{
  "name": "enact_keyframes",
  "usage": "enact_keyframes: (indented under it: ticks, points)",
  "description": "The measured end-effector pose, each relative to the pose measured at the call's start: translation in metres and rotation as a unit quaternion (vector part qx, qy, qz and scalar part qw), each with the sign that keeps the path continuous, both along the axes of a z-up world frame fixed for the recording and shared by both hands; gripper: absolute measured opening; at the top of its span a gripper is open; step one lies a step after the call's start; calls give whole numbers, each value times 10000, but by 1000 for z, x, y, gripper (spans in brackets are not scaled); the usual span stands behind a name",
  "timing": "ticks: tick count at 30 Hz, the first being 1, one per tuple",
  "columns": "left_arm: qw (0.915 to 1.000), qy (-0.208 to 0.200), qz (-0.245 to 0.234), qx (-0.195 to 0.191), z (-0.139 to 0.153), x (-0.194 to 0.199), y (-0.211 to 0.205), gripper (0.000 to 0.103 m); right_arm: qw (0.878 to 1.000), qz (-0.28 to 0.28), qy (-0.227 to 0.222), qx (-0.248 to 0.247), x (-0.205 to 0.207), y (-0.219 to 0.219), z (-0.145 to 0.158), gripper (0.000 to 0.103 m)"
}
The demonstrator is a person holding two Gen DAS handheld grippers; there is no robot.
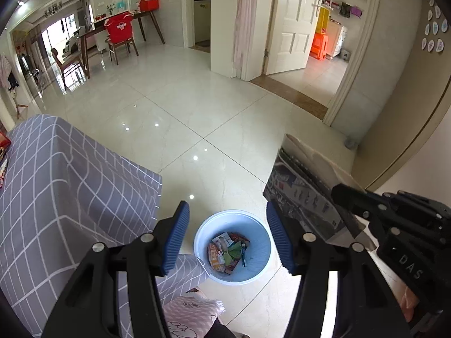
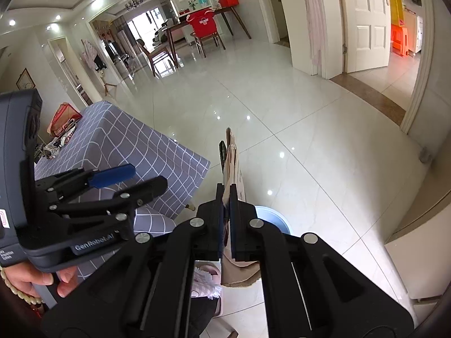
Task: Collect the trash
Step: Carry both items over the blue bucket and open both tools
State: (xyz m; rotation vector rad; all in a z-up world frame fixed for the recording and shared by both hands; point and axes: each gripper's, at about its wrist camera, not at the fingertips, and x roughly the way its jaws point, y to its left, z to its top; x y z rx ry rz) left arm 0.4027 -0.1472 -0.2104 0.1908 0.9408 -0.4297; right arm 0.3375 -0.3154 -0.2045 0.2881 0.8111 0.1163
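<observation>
Though the flattened cardboard package [image 1: 304,194] is the biggest piece of trash in view, it looks light: a thin, folded sheet, printed on one face and plain brown on the other, stiff along its creases but likely to flex and twist if pinched at a corner. The right claw [image 2: 227,219] has its jaws pressed shut on the lower part of it, so the sheet stands edge-up between the pads and juts forward past the fingertips. That low hold seems sound, though a wide panel like this could swing or catch the rim on the way in, so I would judge it best tipped in narrow end first.

Below the left claw [image 1: 227,235], whose blue pads stand well apart with nothing between them, sits the pale blue bin [image 1: 253,273] on the floor, already holding crumpled wrappers [image 1: 228,252] that look soft and nearly weightless. The package hangs just beside and above the bin's right side, not yet inside it.

Glossy cream floor tiles [image 1: 197,107] look hard and slippery, so anything dropped may slide. A tabletop under a grey checked cloth [image 1: 62,174] stands to the left of the bin, near it. Farther off are a dining table with a red-covered chair [image 1: 121,31] and an open white door [image 1: 293,22].
</observation>
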Motion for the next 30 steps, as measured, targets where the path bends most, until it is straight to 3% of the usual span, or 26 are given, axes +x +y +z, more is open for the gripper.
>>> enact_keyframes:
  ticks: [12, 17, 20, 22, 30]
  points:
    - [9995, -72, 260, -177, 7, 4, 22, 57, 10000, 59, 21, -13, 9, 14, 0, 3]
    - [9991, -183, 326, -208, 13, 7, 32, 63, 9999, -5, -104, -21, 15, 16, 2, 5]
    - [9989, -205, 366, -228, 16, 7, 37, 64, 9999, -35, -93, -14, 21, 18, 2, 21]
    - [9988, -223, 376, -230, 17, 7, 40, 65, 9998, -114, -134, -68, 21, 21, 4, 52]
    - [9979, -280, 454, -367, 29, 5, 59, 66, 9996, -78, -254, -133, 17, 34, 19, 52]
